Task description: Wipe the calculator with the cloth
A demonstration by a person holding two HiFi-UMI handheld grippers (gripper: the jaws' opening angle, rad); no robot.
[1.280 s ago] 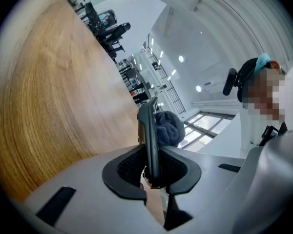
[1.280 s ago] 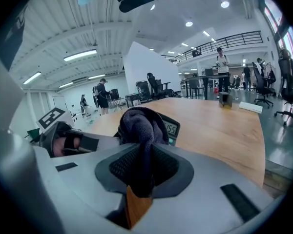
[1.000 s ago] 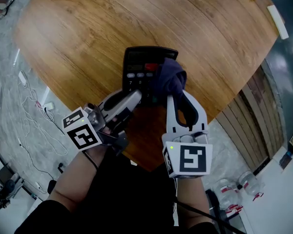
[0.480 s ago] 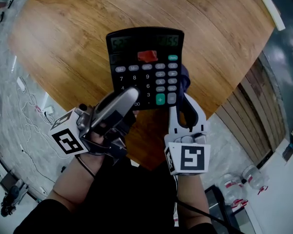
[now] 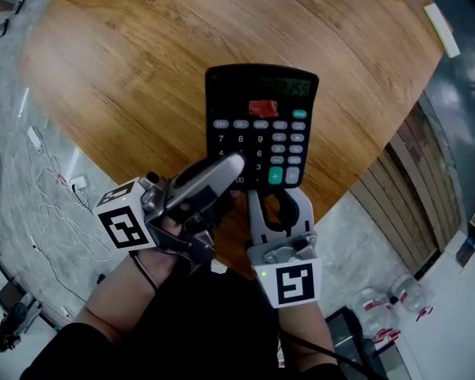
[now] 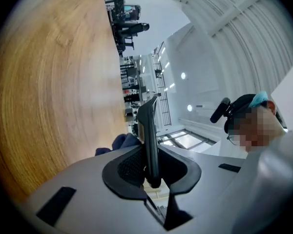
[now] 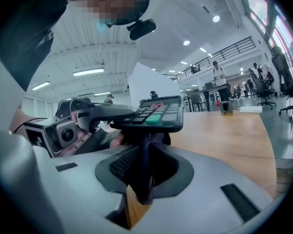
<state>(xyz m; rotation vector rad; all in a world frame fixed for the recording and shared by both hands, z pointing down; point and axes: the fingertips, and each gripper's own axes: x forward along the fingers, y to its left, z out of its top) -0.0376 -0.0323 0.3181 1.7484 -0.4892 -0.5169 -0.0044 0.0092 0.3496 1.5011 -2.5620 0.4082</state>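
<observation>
Matt plastic calculator, smooth grained wood table

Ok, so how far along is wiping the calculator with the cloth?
Done: the left gripper holds the calculator by its edge, up off the table, and the right gripper is shut on the cloth. In hand: the cloth sits beneath the calculator, at its underside. Left: I can't tell how much is wiped. The key face has no cloth on it right now.
</observation>
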